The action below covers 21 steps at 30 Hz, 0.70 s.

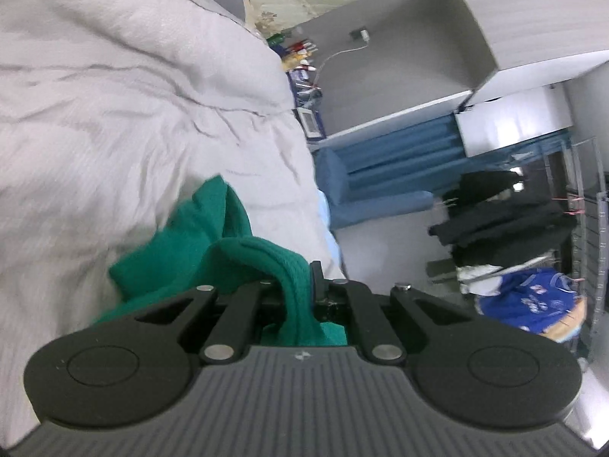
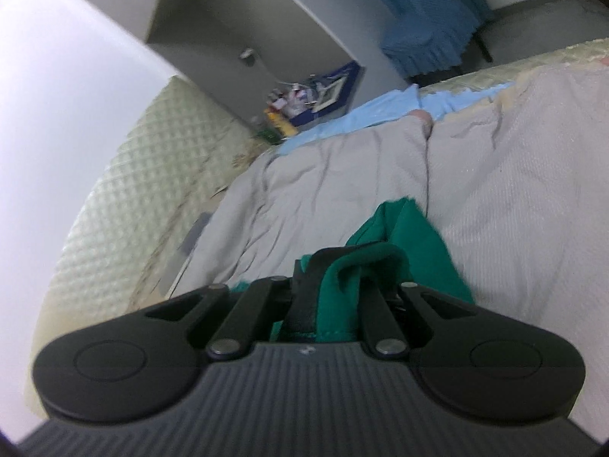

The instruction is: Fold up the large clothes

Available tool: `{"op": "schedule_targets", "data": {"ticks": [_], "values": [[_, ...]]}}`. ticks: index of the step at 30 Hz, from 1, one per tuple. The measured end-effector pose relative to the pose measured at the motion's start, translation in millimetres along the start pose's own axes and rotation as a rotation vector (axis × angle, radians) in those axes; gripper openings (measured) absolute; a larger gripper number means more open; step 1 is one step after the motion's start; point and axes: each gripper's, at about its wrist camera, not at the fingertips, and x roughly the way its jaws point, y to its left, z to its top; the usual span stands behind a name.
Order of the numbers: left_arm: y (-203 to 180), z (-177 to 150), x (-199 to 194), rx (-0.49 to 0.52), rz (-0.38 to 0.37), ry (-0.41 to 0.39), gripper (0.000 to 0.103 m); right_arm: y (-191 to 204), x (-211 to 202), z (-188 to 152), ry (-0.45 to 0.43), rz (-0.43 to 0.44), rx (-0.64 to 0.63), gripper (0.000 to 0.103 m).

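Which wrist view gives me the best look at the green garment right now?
Left wrist: the green garment shows a broad bunched stretch on the grey bedcover, running into the shut left gripper. The right wrist view shows a smaller, blurrier fold pinched in the right gripper.

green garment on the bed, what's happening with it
A person with a handheld gripper in each hand is working on a green garment over a bed covered by a grey duvet. The left gripper is shut on a thick ribbed edge of the fabric, and the right gripper is shut on another bunched part. The garment is crumpled between them, with no neat fold visible.
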Motion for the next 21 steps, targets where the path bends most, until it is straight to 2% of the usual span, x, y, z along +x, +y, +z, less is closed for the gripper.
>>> {"op": "schedule_targets", "data": {"ticks": [6,11,16,21], "values": [[7.8,41.3,85.1,0.014,0.075,0.002,0.007,-32.6,72.6,27.4,0.002,-0.057,0.097,0.008],[35.9,58.3,151.5,0.026,0.118,0.005,0.008,-72.2,134.2,35.5,0.023,-0.116,0.178,0.009],[72.6,62.7,192.9,0.062,0.158,0.025,0.01,-102.2,176.6,25.6,0.045,-0.148,0.205,0.008],[86.6,59.5,206.7,0.06,0.145,0.032,0.011,-110.4,179.2,19.4,0.008,-0.124,0.25,0.009]]}}
